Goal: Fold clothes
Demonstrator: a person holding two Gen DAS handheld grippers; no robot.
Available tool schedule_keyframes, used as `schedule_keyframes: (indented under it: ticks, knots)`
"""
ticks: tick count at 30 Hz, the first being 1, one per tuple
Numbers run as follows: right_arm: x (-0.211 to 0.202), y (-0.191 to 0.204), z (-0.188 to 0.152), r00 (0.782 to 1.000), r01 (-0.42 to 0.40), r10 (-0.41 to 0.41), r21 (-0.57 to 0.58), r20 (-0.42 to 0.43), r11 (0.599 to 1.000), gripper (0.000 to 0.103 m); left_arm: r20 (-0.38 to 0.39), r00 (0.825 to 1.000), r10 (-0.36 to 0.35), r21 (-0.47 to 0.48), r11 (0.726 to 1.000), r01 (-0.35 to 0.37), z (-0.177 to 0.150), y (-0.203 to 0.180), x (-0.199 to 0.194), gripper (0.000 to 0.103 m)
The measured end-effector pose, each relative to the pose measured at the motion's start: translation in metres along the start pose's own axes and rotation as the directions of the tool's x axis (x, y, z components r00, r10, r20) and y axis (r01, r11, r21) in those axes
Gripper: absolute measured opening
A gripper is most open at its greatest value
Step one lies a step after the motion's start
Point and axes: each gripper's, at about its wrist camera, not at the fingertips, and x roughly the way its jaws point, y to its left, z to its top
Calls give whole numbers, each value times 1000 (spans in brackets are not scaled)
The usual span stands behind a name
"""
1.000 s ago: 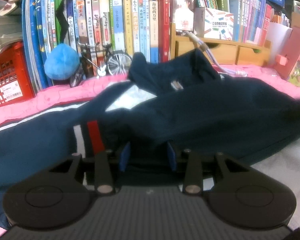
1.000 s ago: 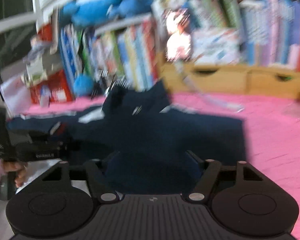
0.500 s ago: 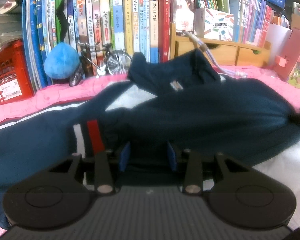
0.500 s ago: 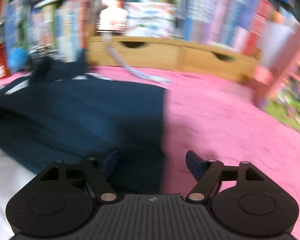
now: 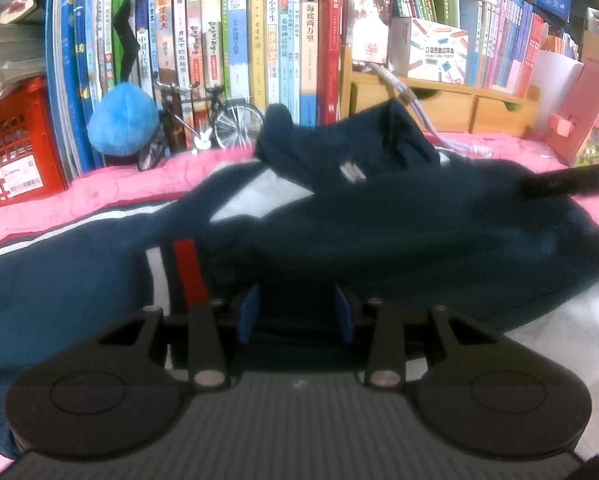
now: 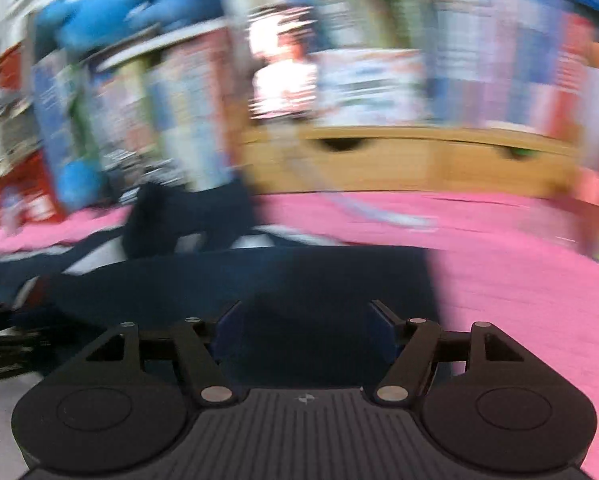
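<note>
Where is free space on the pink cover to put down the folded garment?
The widest bare patch of the pink cover lies right of the navy garment, before the wooden drawers. A narrow strip stays free between the garment and the red crate. It is crowded by the toy bicycle and the blue plush.

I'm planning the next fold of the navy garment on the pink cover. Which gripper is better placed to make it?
Probably the right gripper: its jaws stand open over the navy garment near its edge. The left gripper looks occupied, with cloth between its pads.
</note>
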Motion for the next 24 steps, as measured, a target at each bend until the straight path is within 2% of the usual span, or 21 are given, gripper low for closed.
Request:
schedule_keyframes:
  ticks: [3, 5, 8, 11, 15, 16, 18, 22, 24]
  knots:
    - [29, 36, 3, 997, -76, 75, -33, -29, 997, 74, 1, 1000, -7, -11, 1000, 7, 0, 2, 0, 39]
    - [43, 46, 0, 996, -83, 81, -43, -39, 996, 77, 1, 1000, -7, -12, 1000, 7, 1, 2, 0, 39]
    - [63, 39, -3, 998, -26, 22, -74, -51, 997, 79, 1, 1000, -6, -11, 1000, 6, 1, 2, -1, 40]
    - [66, 18, -5, 998, 41, -44, -94, -35, 995, 84, 2, 1000, -12, -15, 1000, 12, 1, 3, -1, 40]
    - [69, -26, 1, 987, 149, -150, -19, -64, 989, 87, 2, 1000, -17, -15, 1000, 17, 1, 3, -1, 41]
    - [69, -36, 3, 983, 172, -172, -5, -71, 985, 88, 2, 1000, -17, -15, 1000, 17, 1, 3, -1, 42]
    - [72, -55, 5, 972, 218, -214, 33, -95, 975, 103, 2, 1000, -18, -15, 1000, 18, 2, 3, -1, 42]
    - [72, -88, 5, 951, 297, -283, 115, -120, 948, 103, 3, 1000, -17, -15, 1000, 18, 2, 4, -1, 42]
    - [69, -100, 4, 930, 362, -346, 140, -128, 922, 102, 3, 1000, -17, -15, 1000, 17, 2, 4, -1, 42]
